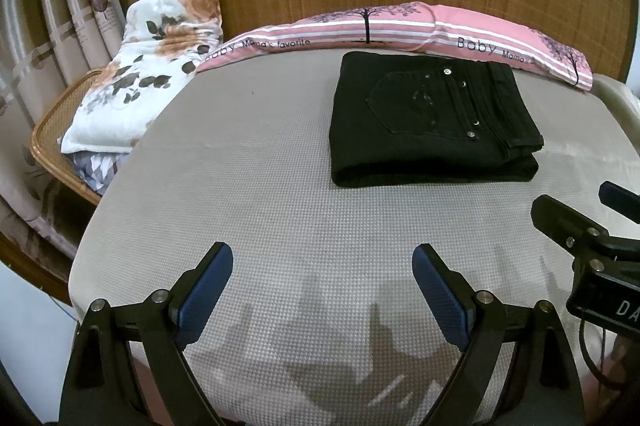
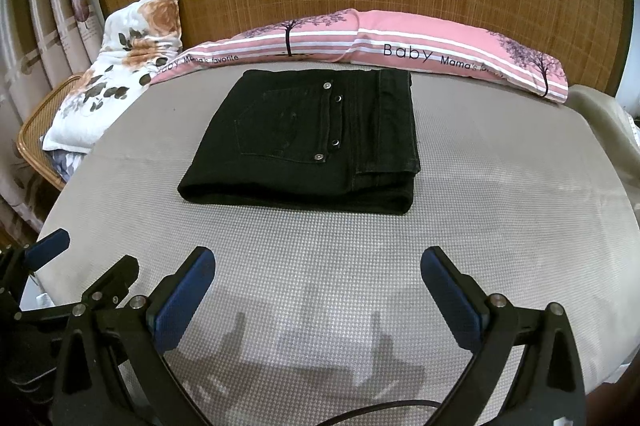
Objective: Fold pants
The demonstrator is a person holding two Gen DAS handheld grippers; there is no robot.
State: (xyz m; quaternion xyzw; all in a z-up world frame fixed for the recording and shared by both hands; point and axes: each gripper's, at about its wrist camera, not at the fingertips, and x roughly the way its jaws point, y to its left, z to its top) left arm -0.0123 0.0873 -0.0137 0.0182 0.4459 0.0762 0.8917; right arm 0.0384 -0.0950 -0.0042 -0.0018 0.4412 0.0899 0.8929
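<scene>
The pants (image 2: 304,141) lie folded on the bed (image 2: 500,226) just before the pink pillow (image 2: 400,45), both grippers (image 1: 322,290) (image 2: 318,294) well short with jaws apart, empty; any further nudge could undo the stack.

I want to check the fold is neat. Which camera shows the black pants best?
The right wrist view: the folded black pants lie near its centre, with the back pocket, rivets and stacked front edge all plain. The left wrist view shows the same pants whole but off to the right. Both grippers are open, clear of them.
</scene>
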